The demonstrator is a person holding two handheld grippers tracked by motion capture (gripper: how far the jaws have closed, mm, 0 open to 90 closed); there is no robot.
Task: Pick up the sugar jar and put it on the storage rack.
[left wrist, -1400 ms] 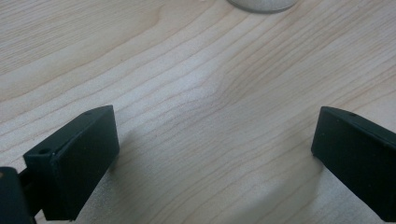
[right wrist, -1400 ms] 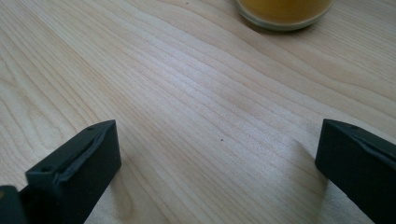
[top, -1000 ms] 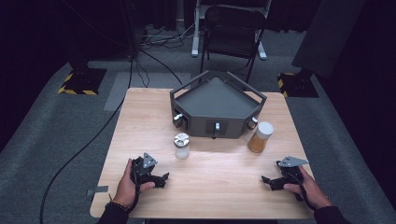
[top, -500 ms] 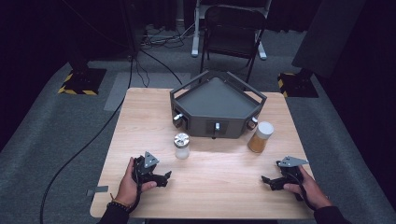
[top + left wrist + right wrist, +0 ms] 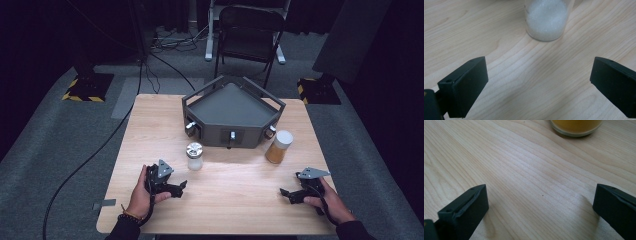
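The left tool (image 5: 181,186), jaws spread and empty, rests on the desk (image 5: 235,200) with the upright white-grain jar (image 5: 194,156) just ahead, while the right tool (image 5: 285,194), equally spread, faces the upright orange jar (image 5: 279,147) ahead.

The left gripper (image 5: 537,82) hangs low over the wooden table (image 5: 506,50), its two black fingers (image 5: 464,87) spread wide with nothing between them. Ahead stands a clear jar (image 5: 546,20) of white grains (top cut off), well apart from both.
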